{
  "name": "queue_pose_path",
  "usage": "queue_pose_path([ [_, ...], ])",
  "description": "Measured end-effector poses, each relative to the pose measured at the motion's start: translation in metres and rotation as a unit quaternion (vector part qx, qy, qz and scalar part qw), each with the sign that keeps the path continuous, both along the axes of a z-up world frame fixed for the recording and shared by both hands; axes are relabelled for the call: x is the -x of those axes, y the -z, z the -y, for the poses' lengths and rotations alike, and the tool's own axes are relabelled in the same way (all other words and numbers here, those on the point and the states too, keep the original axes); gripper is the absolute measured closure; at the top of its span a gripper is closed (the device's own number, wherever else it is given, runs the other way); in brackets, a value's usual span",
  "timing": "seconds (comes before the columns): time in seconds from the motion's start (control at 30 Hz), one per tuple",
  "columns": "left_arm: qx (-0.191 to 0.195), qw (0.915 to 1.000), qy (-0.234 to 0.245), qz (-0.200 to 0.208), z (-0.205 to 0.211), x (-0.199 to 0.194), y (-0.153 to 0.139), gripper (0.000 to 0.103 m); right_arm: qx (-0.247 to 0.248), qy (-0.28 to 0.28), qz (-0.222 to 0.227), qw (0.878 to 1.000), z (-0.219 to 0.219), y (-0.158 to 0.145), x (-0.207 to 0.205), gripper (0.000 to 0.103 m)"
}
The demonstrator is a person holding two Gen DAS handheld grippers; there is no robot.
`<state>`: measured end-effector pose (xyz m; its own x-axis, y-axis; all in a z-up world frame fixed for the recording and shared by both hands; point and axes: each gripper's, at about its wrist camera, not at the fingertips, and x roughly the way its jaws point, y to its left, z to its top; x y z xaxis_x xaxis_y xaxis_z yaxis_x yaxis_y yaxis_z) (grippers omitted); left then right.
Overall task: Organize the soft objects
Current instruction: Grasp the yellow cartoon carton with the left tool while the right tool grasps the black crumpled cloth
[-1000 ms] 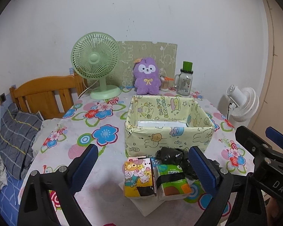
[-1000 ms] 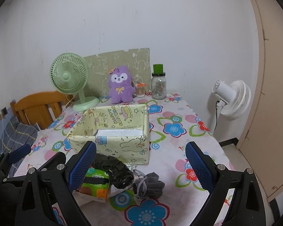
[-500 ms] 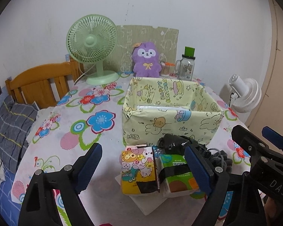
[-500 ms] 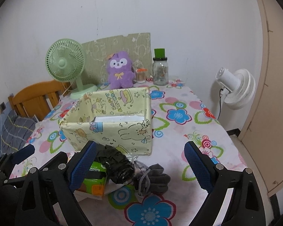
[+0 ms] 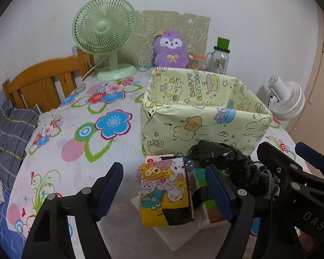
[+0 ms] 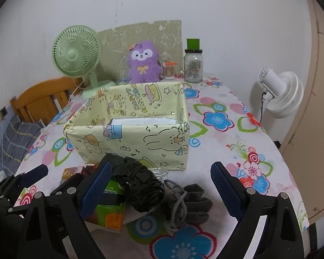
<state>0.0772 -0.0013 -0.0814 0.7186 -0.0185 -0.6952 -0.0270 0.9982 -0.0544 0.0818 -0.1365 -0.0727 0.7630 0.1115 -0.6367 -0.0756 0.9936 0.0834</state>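
A yellow cartoon-print box (image 5: 205, 127) (image 6: 131, 138) stands open on the floral table. In front of it lie a cartoon-print tissue pack (image 5: 164, 190), a green tissue pack (image 6: 111, 205) (image 5: 202, 202), a black crumpled bag (image 6: 138, 183) (image 5: 218, 155) and grey gloves (image 6: 190, 202). My left gripper (image 5: 164, 190) is open, low over the cartoon pack. My right gripper (image 6: 162, 187) is open above the black bag and gloves. A purple plush (image 5: 170, 49) (image 6: 143, 62) sits at the back.
A green fan (image 5: 105, 34) (image 6: 77, 56), a glass jar with a green lid (image 5: 220, 58) (image 6: 193, 62) and a toothpick holder (image 6: 169, 70) stand by the wall. A wooden chair (image 5: 41, 82) is at the left, a white fan (image 6: 280, 95) off the table's right.
Both grippers have moved forward and lower toward the items in front of the box, which look larger now. Both have stayed open. Nothing on the table has moved.
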Motion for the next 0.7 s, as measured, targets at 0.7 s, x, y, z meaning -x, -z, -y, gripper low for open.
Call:
queue_pose_path([
  [0.7, 0.037, 0.9974, 0.013, -0.06, -0.008, -0.027, 0.028, 0.047, -0.016, -0.023, -0.059, 0.998, -0.018, 0.031, -0.04, 0.014],
])
